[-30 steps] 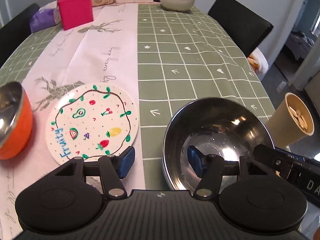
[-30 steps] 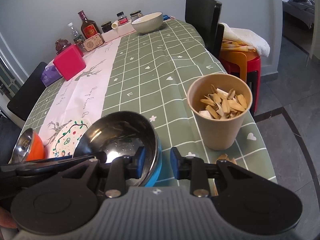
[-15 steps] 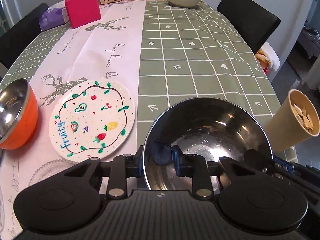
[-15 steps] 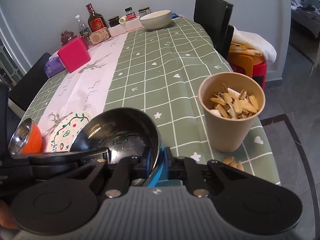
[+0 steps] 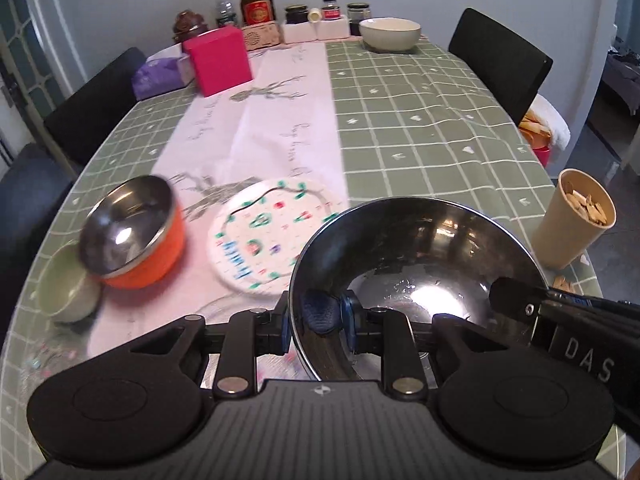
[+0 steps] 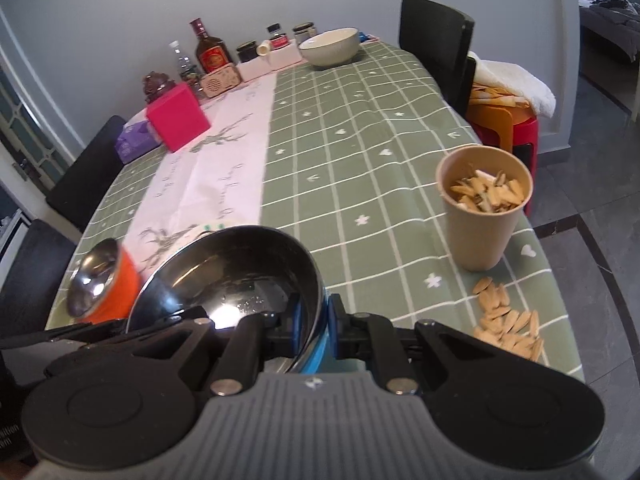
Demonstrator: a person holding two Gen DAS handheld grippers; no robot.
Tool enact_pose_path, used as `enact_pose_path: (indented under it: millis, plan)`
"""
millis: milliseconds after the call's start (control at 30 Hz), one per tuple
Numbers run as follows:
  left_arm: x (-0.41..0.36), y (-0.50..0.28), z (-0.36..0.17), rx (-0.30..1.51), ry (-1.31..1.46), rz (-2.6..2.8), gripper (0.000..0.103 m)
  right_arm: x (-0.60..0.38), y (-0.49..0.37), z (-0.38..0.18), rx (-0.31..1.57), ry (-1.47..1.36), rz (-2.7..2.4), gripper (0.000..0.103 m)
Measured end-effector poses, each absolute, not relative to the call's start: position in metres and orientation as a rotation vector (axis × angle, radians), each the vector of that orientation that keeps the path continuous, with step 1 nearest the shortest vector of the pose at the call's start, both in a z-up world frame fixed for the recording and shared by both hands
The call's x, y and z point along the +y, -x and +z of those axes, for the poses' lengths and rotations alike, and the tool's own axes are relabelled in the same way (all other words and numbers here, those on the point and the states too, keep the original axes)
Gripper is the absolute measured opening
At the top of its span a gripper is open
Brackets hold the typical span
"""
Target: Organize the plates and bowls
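Lifted off the table, steel bowl pinched by both hand-held grippers.

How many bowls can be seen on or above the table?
4: steel bowl held by both tools, orange bowl, small green bowl beside it, white bowl at far end. Others may be hidden.

White "DAS" on the right gripper; plate lettering blurred.

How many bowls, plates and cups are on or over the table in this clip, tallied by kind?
Bowls: 4 (large steel bowl, orange bowl, small green bowl, white bowl)
Plates: 1 (fruit-pattern plate)
Cups: 1 (tan cup of seed shells)
Total: 6
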State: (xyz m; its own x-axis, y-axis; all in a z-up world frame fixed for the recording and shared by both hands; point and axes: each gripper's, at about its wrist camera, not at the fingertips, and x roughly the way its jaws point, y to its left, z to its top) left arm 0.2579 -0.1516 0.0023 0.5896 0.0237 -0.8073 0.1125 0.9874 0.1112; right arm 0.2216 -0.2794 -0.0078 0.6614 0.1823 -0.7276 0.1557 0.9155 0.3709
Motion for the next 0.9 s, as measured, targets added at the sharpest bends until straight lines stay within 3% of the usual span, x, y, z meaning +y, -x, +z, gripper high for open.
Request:
enact_pose_path:
  millis: [467, 900]
  plan:
    - [-0.05, -0.142, 0.028, 0.891, -0.139, 0.041, 0.029, -0.179, -0.122, 0.025, 0.81, -0.369, 0.158, 0.012]
    - [0.024, -0.054, 0.015, 0.888, 0.006, 0.1, 0.03, -0.129, -0.032, 0.019, 0.803, -0.394, 0.308, 0.017]
